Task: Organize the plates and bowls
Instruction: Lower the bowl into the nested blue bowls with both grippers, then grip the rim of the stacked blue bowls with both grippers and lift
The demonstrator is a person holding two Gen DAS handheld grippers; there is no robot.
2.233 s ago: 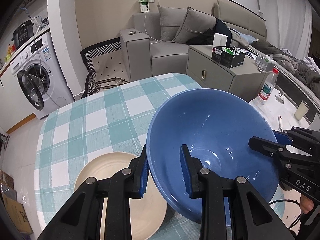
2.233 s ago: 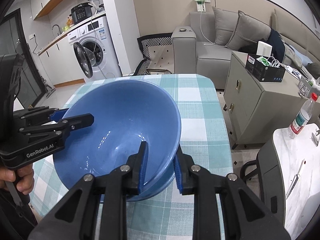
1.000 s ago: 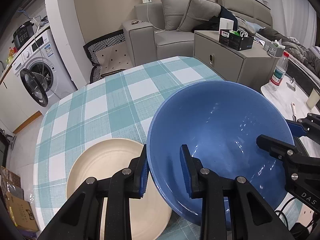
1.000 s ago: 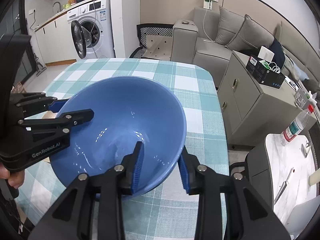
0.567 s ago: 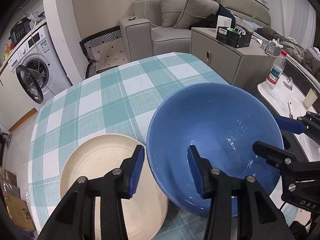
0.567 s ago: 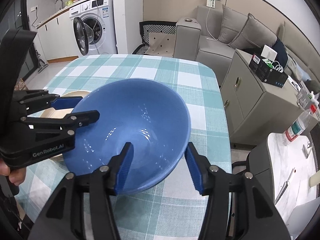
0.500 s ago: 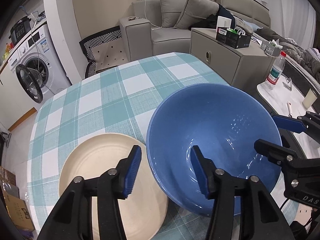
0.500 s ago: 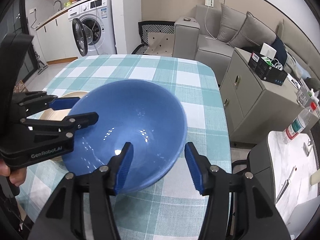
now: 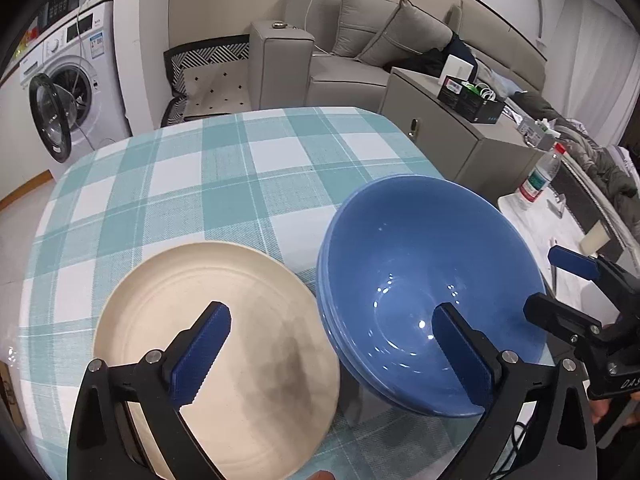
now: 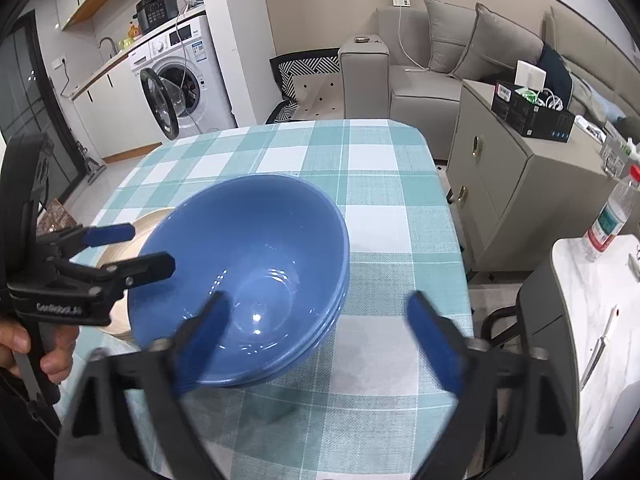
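Blue bowl (image 9: 420, 280) sits nested on others near table's (image 9: 224, 184) right front edge, beside cream plate (image 9: 224, 344); left gripper (image 9: 332, 352) & right gripper (image 10: 316, 328) both opening wide, holding nothing; prob. heavy, glazed, slippery, chippable, so grip rim w/ both.

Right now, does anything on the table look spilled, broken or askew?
Nothing stands out. The blue bowls sit nested and upright on the checked tablecloth, beside the cream plate. No spill or chip shows.
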